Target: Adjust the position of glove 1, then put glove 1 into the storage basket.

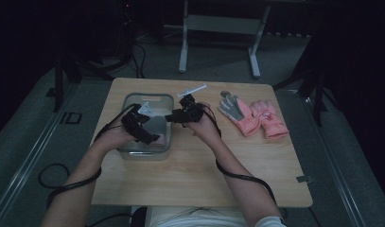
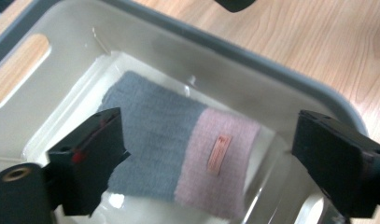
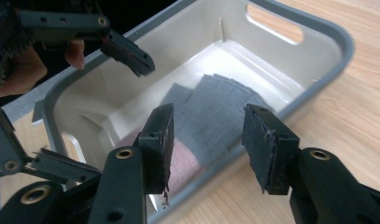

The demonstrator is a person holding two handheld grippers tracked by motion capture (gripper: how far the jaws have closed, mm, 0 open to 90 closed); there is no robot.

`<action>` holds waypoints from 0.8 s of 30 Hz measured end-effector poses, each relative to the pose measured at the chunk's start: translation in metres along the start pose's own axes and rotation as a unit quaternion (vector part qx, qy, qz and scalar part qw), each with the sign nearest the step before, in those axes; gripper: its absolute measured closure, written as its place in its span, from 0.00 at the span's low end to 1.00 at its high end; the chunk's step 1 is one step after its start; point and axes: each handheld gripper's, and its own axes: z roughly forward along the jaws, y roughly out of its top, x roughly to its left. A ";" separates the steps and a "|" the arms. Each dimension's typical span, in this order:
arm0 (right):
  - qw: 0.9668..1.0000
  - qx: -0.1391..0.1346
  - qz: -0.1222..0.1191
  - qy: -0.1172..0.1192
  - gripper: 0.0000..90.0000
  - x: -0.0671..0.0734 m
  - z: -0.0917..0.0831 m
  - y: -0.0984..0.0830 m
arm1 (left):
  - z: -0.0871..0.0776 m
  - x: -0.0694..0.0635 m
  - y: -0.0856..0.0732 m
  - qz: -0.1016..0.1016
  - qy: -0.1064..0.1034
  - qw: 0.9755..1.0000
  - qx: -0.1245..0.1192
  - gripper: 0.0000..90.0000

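Note:
A folded knitted piece (image 2: 178,149), grey with a pink band and a small label, lies flat on the bottom of a pale plastic bin with a grey rim (image 1: 147,96). My left gripper (image 2: 206,158) hangs over the bin's inside, its jaws wide apart above the knit and not touching it. In the high view that left gripper (image 1: 150,136) is over the bin's near half. My right gripper (image 3: 208,144) is open at the bin's right side, above its rim (image 3: 327,32), with nothing between its pads. The grey knit (image 3: 215,112) shows beyond them.
The bin stands on a light wooden table (image 1: 199,175). Two pink gloves (image 1: 263,118), one with a grey palm (image 1: 232,108), lie at the table's right. A small white object (image 1: 192,90) rests behind the bin. Cables trail from both grippers off the near edge.

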 end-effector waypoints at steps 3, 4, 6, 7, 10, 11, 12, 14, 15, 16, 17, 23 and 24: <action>1.000 -0.003 -0.005 -0.008 0.59 -0.002 -0.011 -0.005 | 0.001 -0.004 0.003 -0.003 0.004 1.000 -0.006 0.08; 1.000 -0.005 -0.008 -0.011 0.60 -0.003 -0.015 -0.007 | 0.001 -0.006 0.005 -0.005 0.002 1.000 -0.010 0.07; 1.000 -0.009 -0.008 -0.016 0.61 -0.006 -0.022 -0.009 | 0.001 -0.010 0.008 -0.002 0.005 1.000 -0.018 0.07; 1.000 -0.010 -0.010 -0.019 0.61 -0.008 -0.026 -0.010 | 0.000 -0.016 0.013 -0.001 0.001 0.999 -0.032 0.07; 0.999 -0.021 -0.009 -0.027 0.63 -0.015 -0.040 -0.015 | -0.002 -0.024 0.020 -0.008 0.007 0.998 -0.060 0.07; 0.999 -0.021 -0.009 -0.027 0.63 -0.015 -0.040 -0.015 | -0.002 -0.024 0.020 -0.008 0.007 0.998 -0.060 0.07; 0.999 -0.024 -0.010 -0.029 0.64 -0.016 -0.043 -0.016 | -0.003 -0.026 0.022 -0.010 0.007 0.998 -0.065 0.07; 0.999 -0.031 -0.014 -0.040 0.67 -0.023 -0.056 -0.021 | -0.002 -0.030 0.026 -0.012 0.008 0.997 -0.075 0.07; 0.998 -0.033 -0.015 -0.043 0.67 -0.025 -0.060 -0.023 | -0.002 -0.031 0.027 -0.013 0.007 0.997 -0.079 0.07; 0.998 -0.035 -0.012 -0.044 0.67 -0.027 -0.064 -0.025 | -0.002 -0.031 0.027 -0.013 0.007 0.997 -0.079 0.07; 0.998 -0.037 -0.013 -0.047 0.67 -0.030 -0.067 -0.027 | -0.001 -0.033 0.028 -0.012 0.011 0.996 -0.083 0.07; 0.996 -0.048 -0.016 -0.067 0.68 -0.043 -0.084 -0.037 | 0.003 -0.047 0.037 -0.007 0.003 0.995 -0.098 0.07; 0.996 -0.053 -0.019 -0.074 0.68 -0.050 -0.090 -0.042 | 0.003 -0.049 0.038 -0.012 0.004 0.995 -0.102 0.07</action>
